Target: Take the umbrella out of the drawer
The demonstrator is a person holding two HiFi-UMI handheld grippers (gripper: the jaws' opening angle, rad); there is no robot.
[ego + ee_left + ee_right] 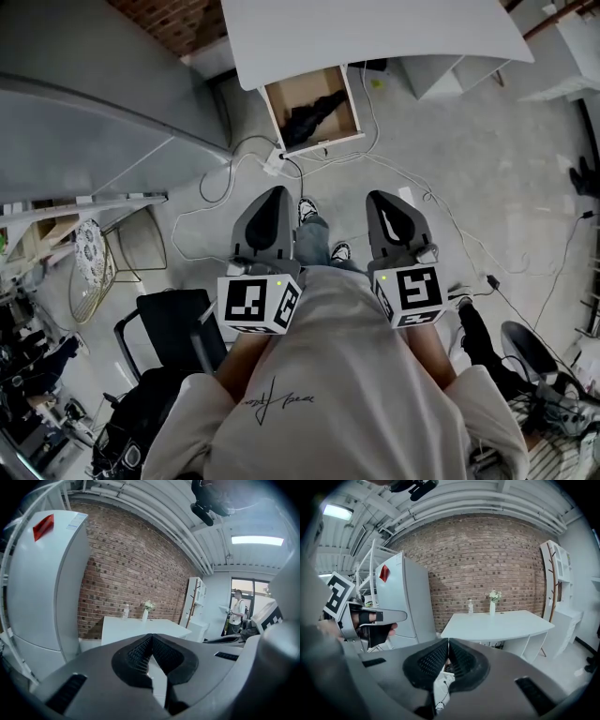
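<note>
Holding low ahead of the body: left gripper [274, 195] and right gripper [382, 199], grey moulded shells with marker cubes. Their ribbed black pads are pressed tip to tip with nothing between. Smooth grey concrete floor [450, 178] below. Beyond, a pale wooden drawer [354, 103] stands pulled out under the white table [375, 33]; the umbrella [309, 114], bunched black fabric, lies inside, well apart from both grippers. Only the head view shows it. The gripper views add a red brick wall [487, 559] and a white vase [492, 607] on the tabletop.

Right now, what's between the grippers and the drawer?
In the head view, grey floor with white cables, a white power strip by the drawer, and the person's shoes.
</note>
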